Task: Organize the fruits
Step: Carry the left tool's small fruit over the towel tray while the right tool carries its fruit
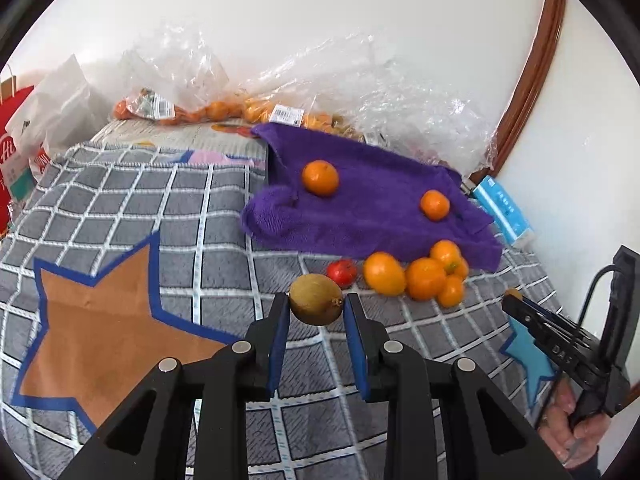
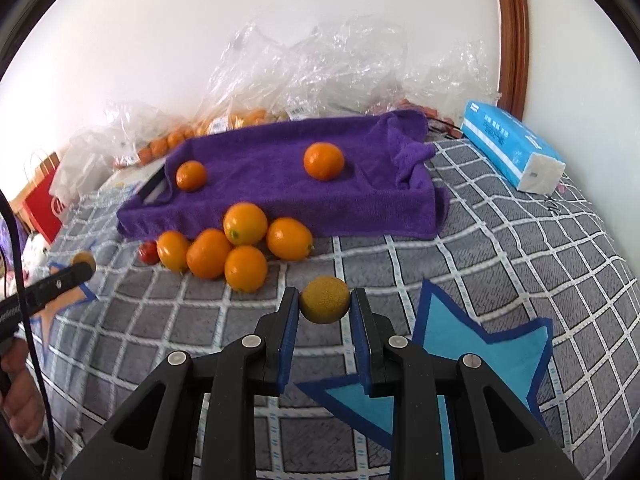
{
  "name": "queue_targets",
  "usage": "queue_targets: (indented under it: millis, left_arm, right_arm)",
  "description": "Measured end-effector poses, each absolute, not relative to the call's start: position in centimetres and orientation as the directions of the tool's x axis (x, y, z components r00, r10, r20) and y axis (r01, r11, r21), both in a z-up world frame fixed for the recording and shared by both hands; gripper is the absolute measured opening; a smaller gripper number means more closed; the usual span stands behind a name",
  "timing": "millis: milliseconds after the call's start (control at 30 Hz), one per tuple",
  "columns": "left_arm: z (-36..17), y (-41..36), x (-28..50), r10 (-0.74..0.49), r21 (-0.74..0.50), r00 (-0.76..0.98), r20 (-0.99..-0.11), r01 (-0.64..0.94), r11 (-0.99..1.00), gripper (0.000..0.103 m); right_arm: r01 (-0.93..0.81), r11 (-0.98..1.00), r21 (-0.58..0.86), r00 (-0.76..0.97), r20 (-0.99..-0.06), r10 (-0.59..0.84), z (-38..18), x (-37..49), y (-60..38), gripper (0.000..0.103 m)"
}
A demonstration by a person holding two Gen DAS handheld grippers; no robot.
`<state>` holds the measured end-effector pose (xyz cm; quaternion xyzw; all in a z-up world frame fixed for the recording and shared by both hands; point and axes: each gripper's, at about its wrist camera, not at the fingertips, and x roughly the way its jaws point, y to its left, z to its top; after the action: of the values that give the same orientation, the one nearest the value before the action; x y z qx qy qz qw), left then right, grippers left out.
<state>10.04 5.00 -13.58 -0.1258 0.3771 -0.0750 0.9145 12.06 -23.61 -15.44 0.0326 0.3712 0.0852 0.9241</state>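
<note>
Two kiwis, one pinched in each closed gripper: left gripper [image 1: 316,312] grips the brown kiwi [image 1: 316,299], right gripper [image 2: 325,307] the yellowish kiwi [image 2: 325,299]; two oranges [image 2: 324,161] lie far on the purple towel [image 2: 280,200], five [image 2: 245,224] nearer.

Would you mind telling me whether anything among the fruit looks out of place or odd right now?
One small red fruit sits alone at the edge of the orange pile on the blanket, the only red piece there. Two oranges lie apart on the rumpled purple towel.
</note>
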Motion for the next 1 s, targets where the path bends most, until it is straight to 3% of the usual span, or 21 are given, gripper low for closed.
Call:
queue_targets:
  millis: [500, 700, 1000]
  left_arm:
    - [-7.3, 3.8, 16.9, -0.144, -0.195, 0.788, -0.599, 0.031, 0.980, 0.026]
    - [-9.0, 4.3, 20.3, -0.109, -0.199, 0.809, -0.577, -0.010, 0.980, 0.026]
    - [-12.8, 5.6, 22.0, -0.150, -0.280, 0.787, -0.598, -0.030, 0.959, 0.026]
  right_arm:
    - [-0.158, 0.979, 0.125, 0.794, -0.573, 0.201, -9.3, 18.4, -21.8, 0.026]
    - [-0.163, 0.981, 0.107, 0.815, -0.546, 0.195, -9.2, 21.6, -21.1, 0.026]
    - [-0.123, 0.980, 0.156, 0.812, -0.552, 0.189, -12.4, 23.9, -22.4, 0.026]
